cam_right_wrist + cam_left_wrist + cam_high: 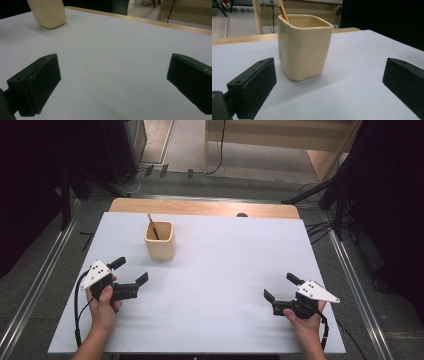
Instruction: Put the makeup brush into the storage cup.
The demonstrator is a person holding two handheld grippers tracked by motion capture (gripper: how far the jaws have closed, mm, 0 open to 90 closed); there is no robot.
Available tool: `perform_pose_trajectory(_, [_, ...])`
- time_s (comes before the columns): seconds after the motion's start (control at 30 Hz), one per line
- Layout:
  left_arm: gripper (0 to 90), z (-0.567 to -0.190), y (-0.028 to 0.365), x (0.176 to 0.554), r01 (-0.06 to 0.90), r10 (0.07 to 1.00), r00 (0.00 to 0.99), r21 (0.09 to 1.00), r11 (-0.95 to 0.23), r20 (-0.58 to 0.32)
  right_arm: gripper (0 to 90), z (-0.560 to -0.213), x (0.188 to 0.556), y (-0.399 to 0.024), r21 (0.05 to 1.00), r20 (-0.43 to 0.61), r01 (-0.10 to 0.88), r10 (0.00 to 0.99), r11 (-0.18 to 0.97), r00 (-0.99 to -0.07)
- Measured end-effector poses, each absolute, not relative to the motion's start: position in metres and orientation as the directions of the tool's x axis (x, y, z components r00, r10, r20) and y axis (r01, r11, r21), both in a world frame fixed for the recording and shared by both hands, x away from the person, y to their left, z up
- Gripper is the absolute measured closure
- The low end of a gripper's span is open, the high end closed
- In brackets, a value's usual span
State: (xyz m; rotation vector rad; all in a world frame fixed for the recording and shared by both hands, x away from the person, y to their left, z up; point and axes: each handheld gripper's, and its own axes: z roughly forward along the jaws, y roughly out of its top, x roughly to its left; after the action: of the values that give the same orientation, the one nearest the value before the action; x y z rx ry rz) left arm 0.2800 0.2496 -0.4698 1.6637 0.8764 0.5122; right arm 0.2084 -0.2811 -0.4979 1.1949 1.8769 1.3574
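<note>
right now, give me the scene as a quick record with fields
surface: white table top
cup: cream square cup, upright, left of centre towards the far edge
in cup: wooden-handled brush, leaning on the rim
left gripper: open, near the cup, not touching it
right gripper: open, apart from the cup, over bare table
holding: nothing in either

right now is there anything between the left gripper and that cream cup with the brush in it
Nothing visible. The left gripper is open and faces the cream cup, with bare white table between its jaws and the cup. The brush stands inside the cup, not in the path.
</note>
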Motion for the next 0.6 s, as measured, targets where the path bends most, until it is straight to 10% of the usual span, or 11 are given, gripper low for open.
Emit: perform_pose_trajectory(0.6, [0.0, -0.482, 0.267, 0.258, 0.315, 0.788, 0.607, 0.942, -0.12, -0.103, 0.0, -0.496, 0.209, -0.28, 0.933, 0.074, 0.344, 0.877, 0.107, -0.474])
